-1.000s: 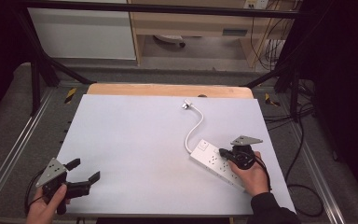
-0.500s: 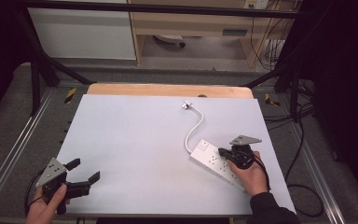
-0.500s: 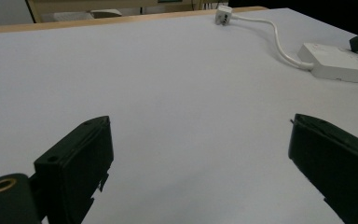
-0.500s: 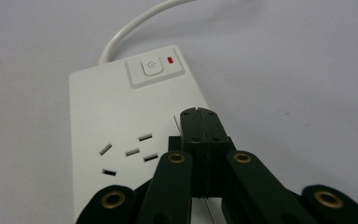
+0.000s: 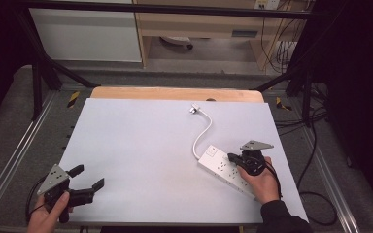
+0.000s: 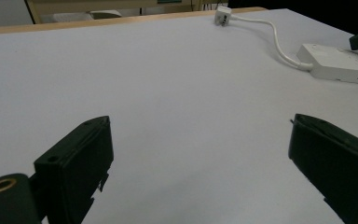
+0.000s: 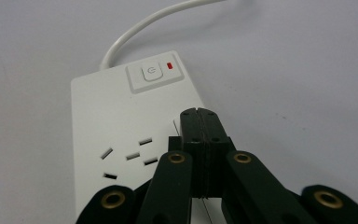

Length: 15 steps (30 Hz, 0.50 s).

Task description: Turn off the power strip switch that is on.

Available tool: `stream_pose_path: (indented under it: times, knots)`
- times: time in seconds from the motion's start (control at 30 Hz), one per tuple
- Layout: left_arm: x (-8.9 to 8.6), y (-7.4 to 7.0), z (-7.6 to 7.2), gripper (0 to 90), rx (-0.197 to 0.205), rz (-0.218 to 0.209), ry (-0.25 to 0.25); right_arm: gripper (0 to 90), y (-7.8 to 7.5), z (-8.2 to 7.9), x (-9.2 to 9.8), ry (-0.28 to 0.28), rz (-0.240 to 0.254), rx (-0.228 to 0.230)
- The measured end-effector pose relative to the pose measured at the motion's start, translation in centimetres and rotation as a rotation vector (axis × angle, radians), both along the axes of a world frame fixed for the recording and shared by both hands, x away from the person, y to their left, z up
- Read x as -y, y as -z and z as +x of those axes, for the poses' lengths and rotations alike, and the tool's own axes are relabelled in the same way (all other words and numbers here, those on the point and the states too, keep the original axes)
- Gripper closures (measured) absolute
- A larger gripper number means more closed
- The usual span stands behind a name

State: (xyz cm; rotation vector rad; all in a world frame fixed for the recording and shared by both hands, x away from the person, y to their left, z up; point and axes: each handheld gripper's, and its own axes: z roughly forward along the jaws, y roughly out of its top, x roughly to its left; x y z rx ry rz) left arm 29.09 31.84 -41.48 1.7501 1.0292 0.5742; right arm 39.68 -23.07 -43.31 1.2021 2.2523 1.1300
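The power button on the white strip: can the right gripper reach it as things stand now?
Probably yes. The right gripper, jaws shut, hovers over the power strip, and the power button lies just ahead with nothing between them.

High view: above the near edge, looking forward and down on the table (image 5: 141, 145);
Left gripper view: low, facing across it;
Right gripper view: close over the power strip (image 7: 121, 121);
Shared: power strip (image 5: 223, 170).

A white power strip (image 5: 226, 169) is lying flat and slantwise on the right half of the table, its square switch (image 7: 152, 72) and red indicator (image 7: 170, 65) facing up, while its white cord (image 5: 203, 133) is curving away to a plug (image 5: 194, 108) near the far edge.
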Motion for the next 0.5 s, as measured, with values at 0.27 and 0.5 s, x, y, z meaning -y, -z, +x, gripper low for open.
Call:
stream_pose_path:
  times: [0.27,0.5]
  knots:
    - [0.03,0.02,0.02,6.6,-0.003,-0.002,0.005,90.0,-0.22,-0.12,-0.41,-0.036,0.014,0.018]
    - [0.04,0.03,0.02,6.6,-0.003,-0.002,0.004,89.2,-0.34,-0.19,-0.61,-0.054,0.028,0.033]
